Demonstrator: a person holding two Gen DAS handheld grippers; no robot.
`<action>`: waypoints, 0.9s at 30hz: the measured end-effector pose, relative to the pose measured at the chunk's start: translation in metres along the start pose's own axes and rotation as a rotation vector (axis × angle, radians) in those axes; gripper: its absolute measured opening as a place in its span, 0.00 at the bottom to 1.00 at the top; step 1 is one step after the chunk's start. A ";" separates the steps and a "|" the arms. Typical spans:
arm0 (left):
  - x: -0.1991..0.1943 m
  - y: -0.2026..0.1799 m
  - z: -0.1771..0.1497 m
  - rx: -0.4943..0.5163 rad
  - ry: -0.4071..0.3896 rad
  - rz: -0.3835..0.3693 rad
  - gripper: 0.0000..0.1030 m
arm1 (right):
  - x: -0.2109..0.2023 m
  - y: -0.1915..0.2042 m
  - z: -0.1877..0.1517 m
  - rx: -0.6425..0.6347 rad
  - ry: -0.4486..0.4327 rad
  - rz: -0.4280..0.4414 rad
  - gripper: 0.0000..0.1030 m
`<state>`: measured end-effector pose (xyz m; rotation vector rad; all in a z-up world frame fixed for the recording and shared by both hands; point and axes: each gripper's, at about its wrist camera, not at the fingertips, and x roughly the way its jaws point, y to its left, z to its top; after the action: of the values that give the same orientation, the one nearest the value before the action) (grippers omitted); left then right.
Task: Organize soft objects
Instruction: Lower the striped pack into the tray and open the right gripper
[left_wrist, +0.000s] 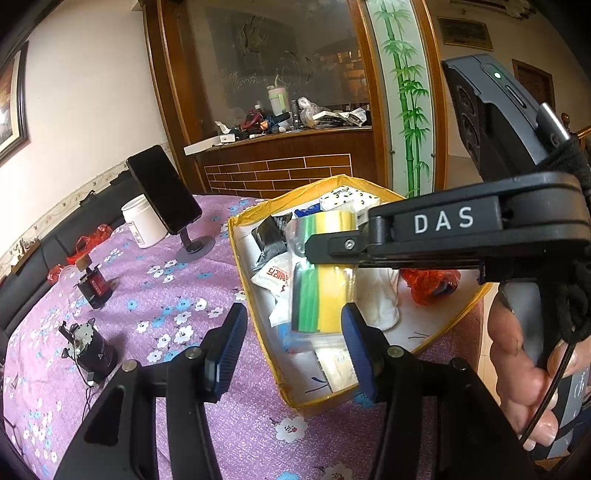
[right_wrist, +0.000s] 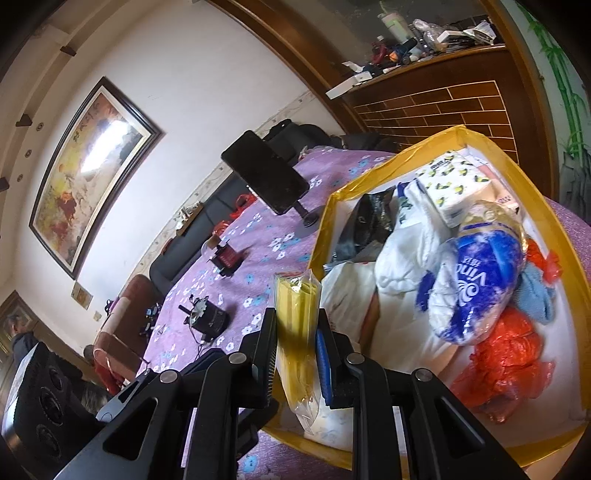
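Observation:
A yellow-edged box on the purple flowered table holds soft items; it also shows in the right wrist view. My right gripper is shut on a bagged yellow-and-green sponge pack, held above the box's near edge. In the left wrist view the right gripper crosses from the right, with the sponge pack hanging from it over the box. My left gripper is open and empty, its fingers straddling the box's front wall below the pack.
In the box lie a blue-white tissue pack, a white bag, red plastic bags, a patterned tissue pack and a black bag. On the table stand a phone on a stand, a white jar and small motors.

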<state>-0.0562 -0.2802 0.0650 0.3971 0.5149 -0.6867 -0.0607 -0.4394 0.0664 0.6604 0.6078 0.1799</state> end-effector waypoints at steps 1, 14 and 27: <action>0.000 0.001 0.000 -0.001 0.002 -0.001 0.50 | 0.000 -0.001 0.000 0.002 -0.002 -0.006 0.20; 0.005 0.004 -0.002 -0.019 0.019 -0.008 0.50 | -0.007 -0.018 0.006 0.005 -0.034 -0.101 0.20; 0.017 0.010 -0.001 -0.063 0.064 -0.052 0.51 | -0.002 -0.030 0.022 -0.030 -0.031 -0.237 0.20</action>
<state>-0.0386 -0.2810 0.0566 0.3488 0.6073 -0.7076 -0.0506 -0.4753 0.0623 0.5563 0.6470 -0.0418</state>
